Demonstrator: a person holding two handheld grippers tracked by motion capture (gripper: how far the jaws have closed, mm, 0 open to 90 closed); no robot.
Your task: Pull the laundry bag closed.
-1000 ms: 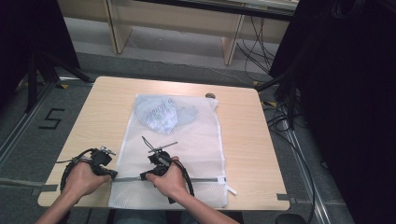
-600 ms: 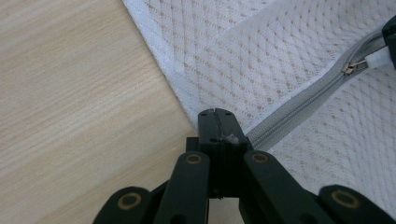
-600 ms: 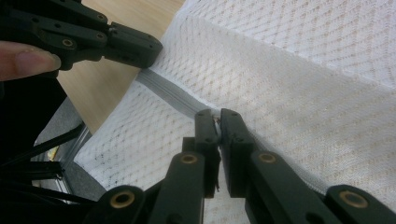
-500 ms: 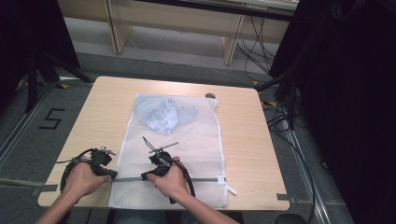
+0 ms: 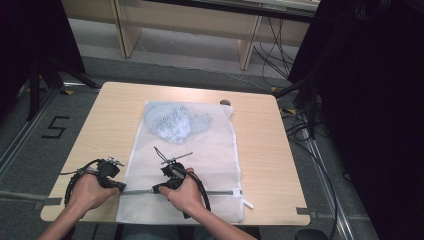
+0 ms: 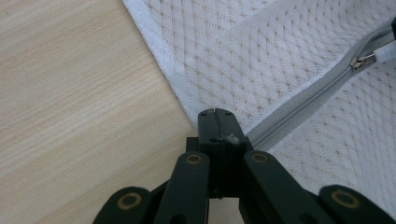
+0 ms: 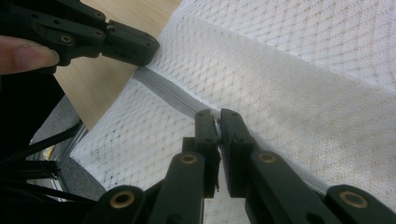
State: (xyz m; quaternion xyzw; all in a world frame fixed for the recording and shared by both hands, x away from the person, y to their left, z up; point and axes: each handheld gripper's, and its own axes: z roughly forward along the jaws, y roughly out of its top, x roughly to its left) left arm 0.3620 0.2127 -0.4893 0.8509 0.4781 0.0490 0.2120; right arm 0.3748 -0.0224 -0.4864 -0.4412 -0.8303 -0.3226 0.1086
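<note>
White mesh, soft and very light: that is what your bag (image 5: 185, 165) is made of, so expect it to slide and bunch on the smooth worktop (image 5: 260, 150) unless one end is pinned. It lies flat in front of you, near edge at the worktop's edge.

Your left hand-held gripper (image 6: 215, 114) has its jaws shut on the bag's corner, right where the grey zip (image 6: 299, 109) starts. That is the right anchor: the zip tape is the stiffest part of the bag.

Your right hand-held gripper (image 7: 215, 116) sits a little further along the zip from the left one, jaws closed on what looks like the small slider (image 6: 364, 59). It is tiny and slick, so keep the pinch firm and pull along the zip line, not upward, or the mesh will lift and pucker.

Beyond both grippers, a crumpled pale cloth (image 5: 172, 122) sits inside the bag's far end. It adds little weight.
</note>
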